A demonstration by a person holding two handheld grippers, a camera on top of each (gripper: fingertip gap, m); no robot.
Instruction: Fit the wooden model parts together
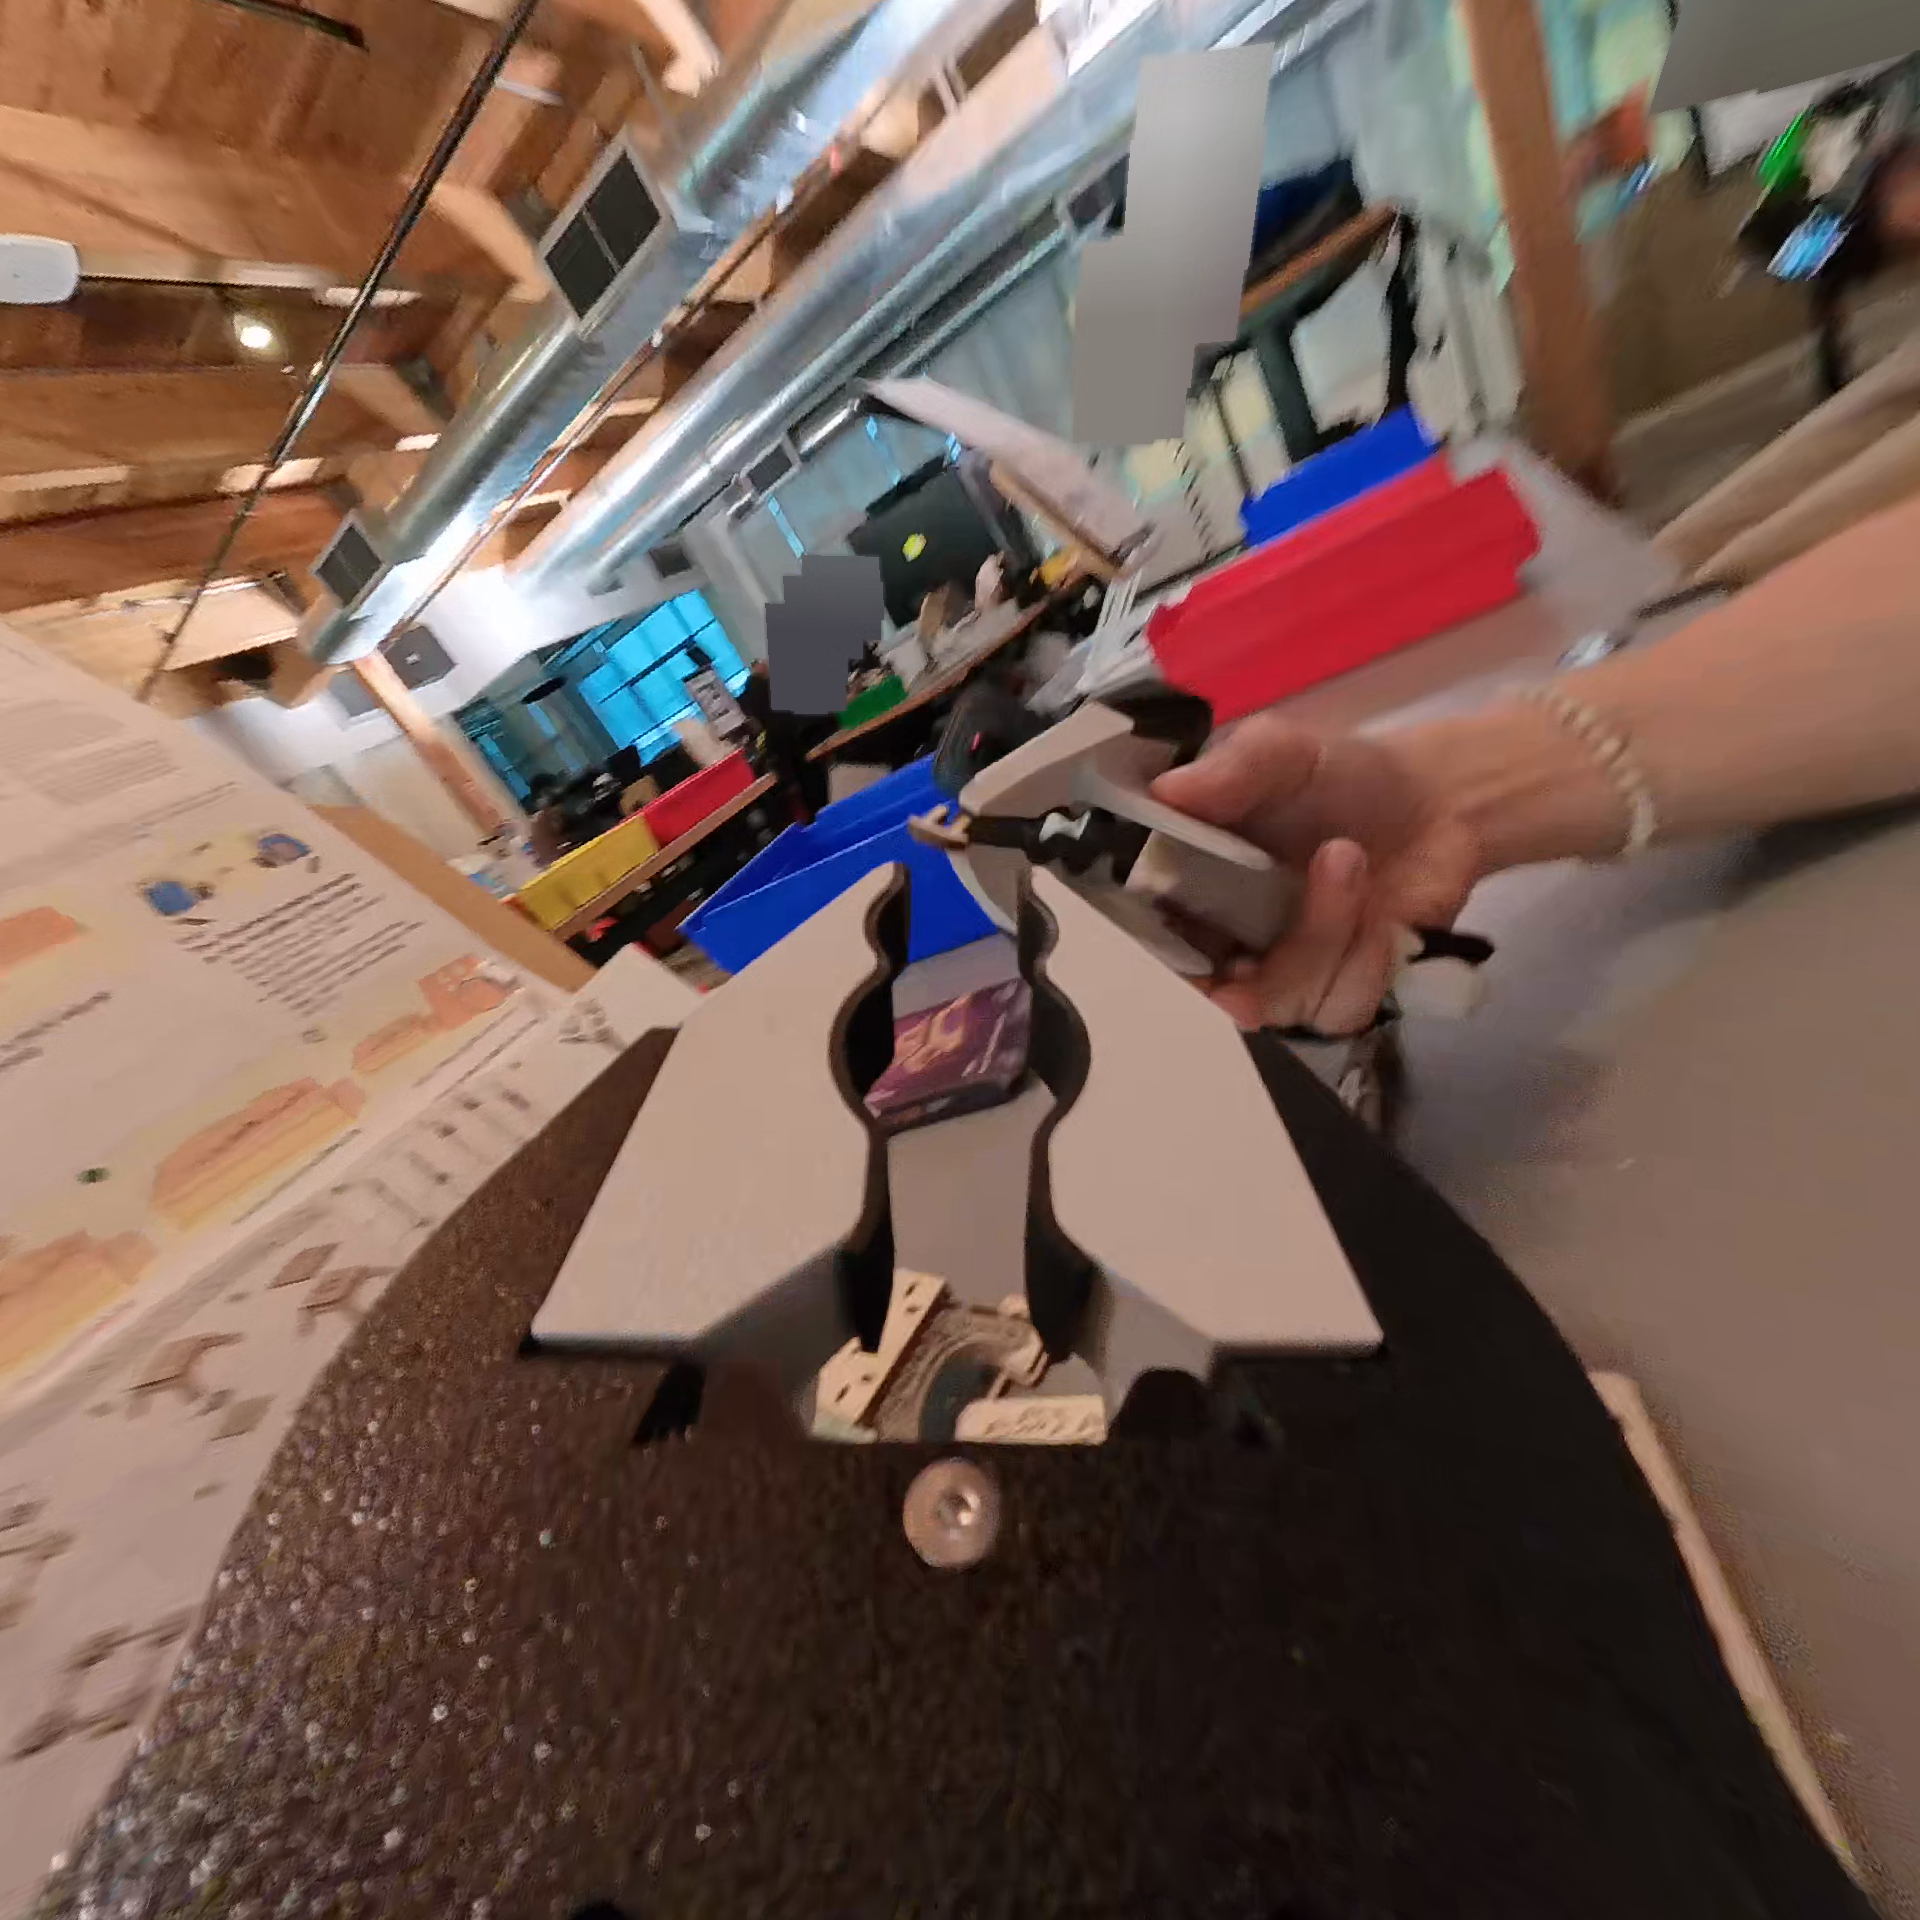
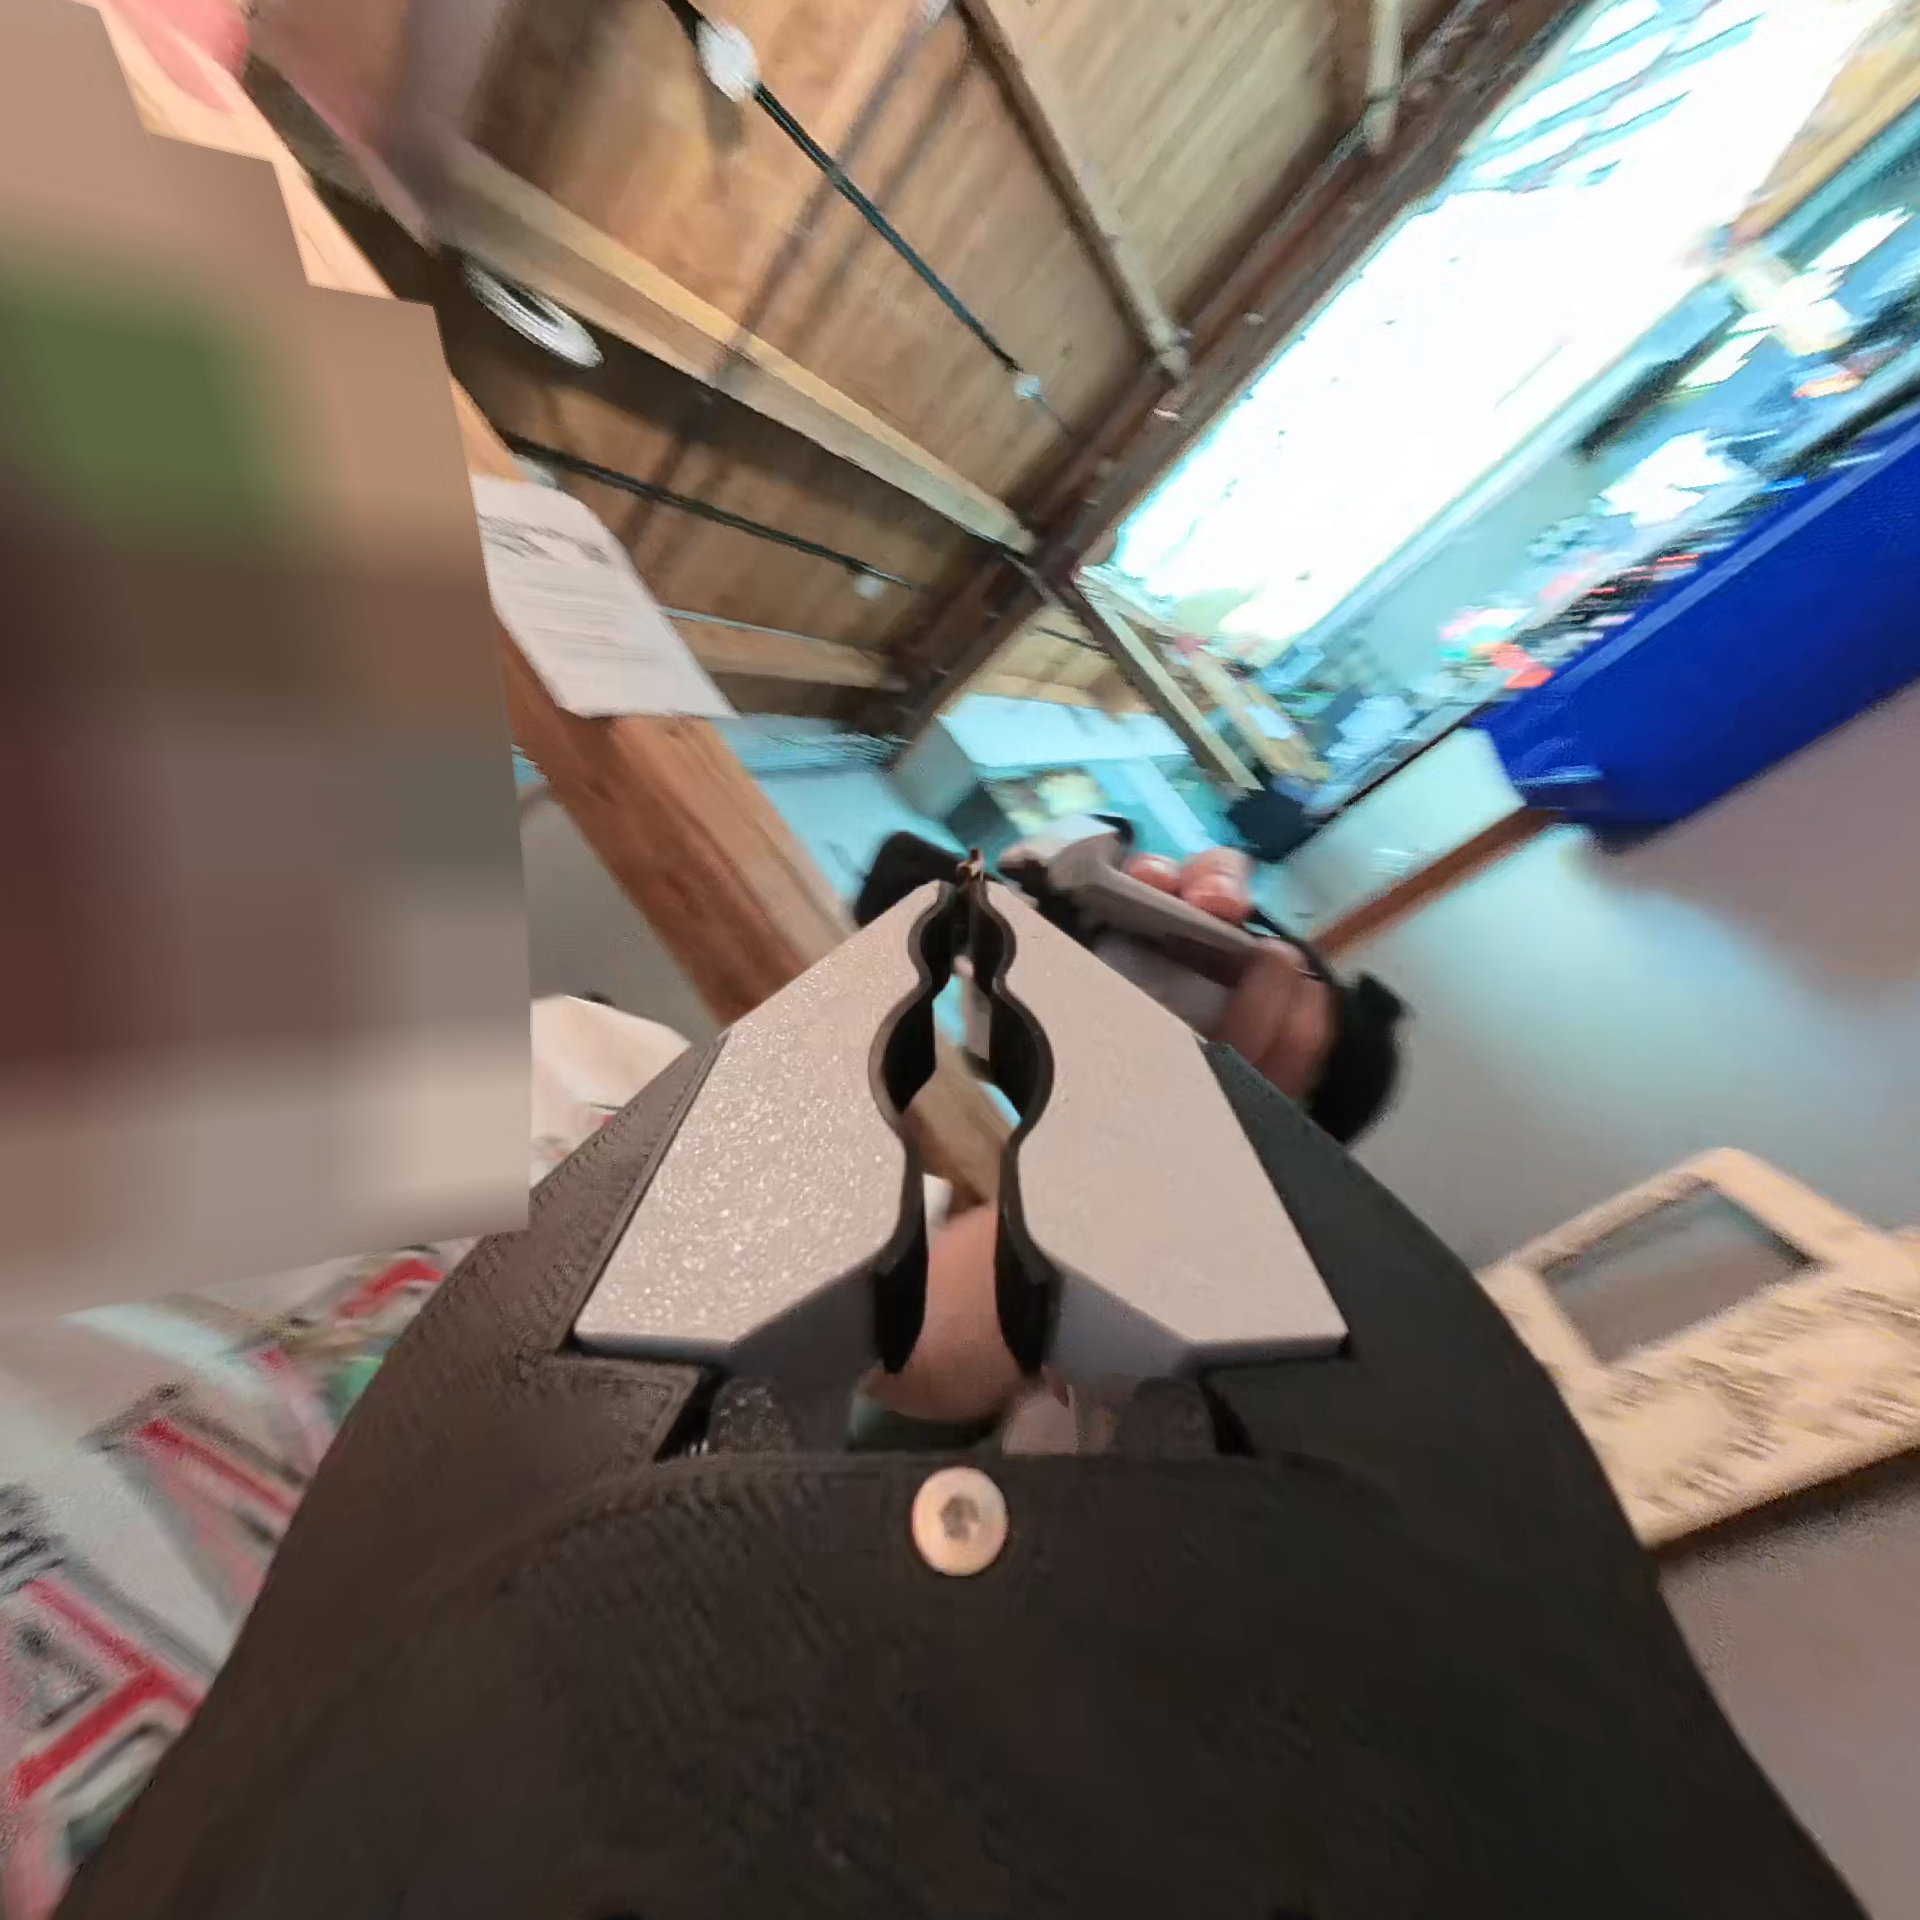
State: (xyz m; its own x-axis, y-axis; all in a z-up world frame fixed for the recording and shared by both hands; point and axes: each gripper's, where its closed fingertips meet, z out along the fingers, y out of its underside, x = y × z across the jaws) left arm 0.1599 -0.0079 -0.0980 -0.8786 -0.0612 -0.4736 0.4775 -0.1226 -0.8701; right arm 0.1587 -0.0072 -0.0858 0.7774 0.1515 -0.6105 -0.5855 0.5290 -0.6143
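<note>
My left gripper is open and empty, raised and tilted upward. Through the gap at the base of its fingers I see a partly built wooden model with a gear-like part, lying below it. My right gripper is shut on a small thin wooden part that sticks out past its tips. In the left wrist view the right gripper is held by a hand just beyond my left fingertips, and the small part points left.
An instruction sheet lies on the left. A purple box stands ahead on the grey table. A laser-cut wooden sheet lies at the right. Blue bins and red bins stand farther back. Only a small space, under 4 cm, lies between the two pairs of fingers.
</note>
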